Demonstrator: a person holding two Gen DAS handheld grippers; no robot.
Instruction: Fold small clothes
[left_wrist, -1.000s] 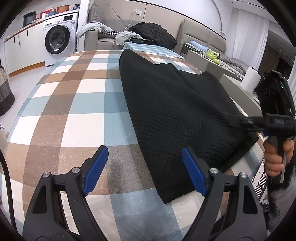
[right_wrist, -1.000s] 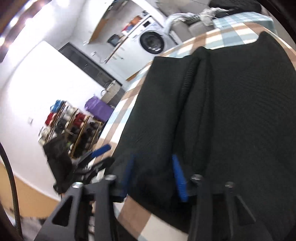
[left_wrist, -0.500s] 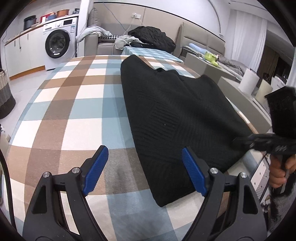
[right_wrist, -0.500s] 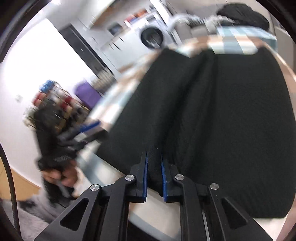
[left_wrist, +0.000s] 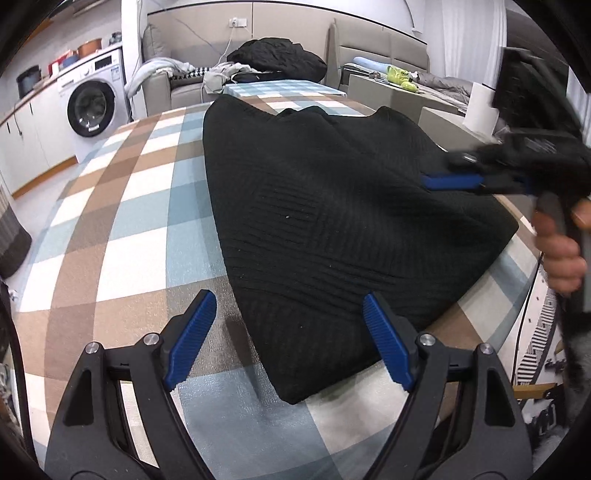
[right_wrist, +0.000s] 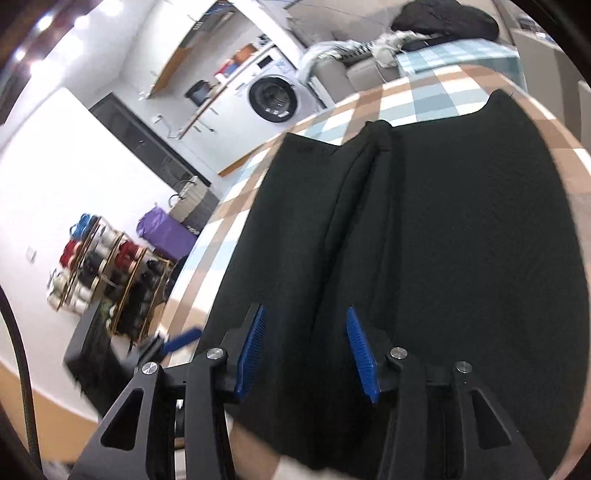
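No legible text, label, brand or number found in either view. The washing machine (left_wrist: 94, 101) control panel, at ten o'clock, carries markings too small to read.

- A worktop covered in a brown, blue and white checked cloth (left_wrist: 122, 229).
- A white front-loading washing machine (left_wrist: 94, 107) stands beyond the worktop's far left corner.
- A grey sofa (left_wrist: 173, 85), right of the washing machine, carries a heap of black clothing (left_wrist: 277, 59).
- A white paper roll (left_wrist: 480, 110) stands well right of the sofa.
- A wooden shoe rack (right_wrist: 107, 280) and a purple bag (right_wrist: 166, 236) sit on the floor, well left of the washing machine in the right wrist view.
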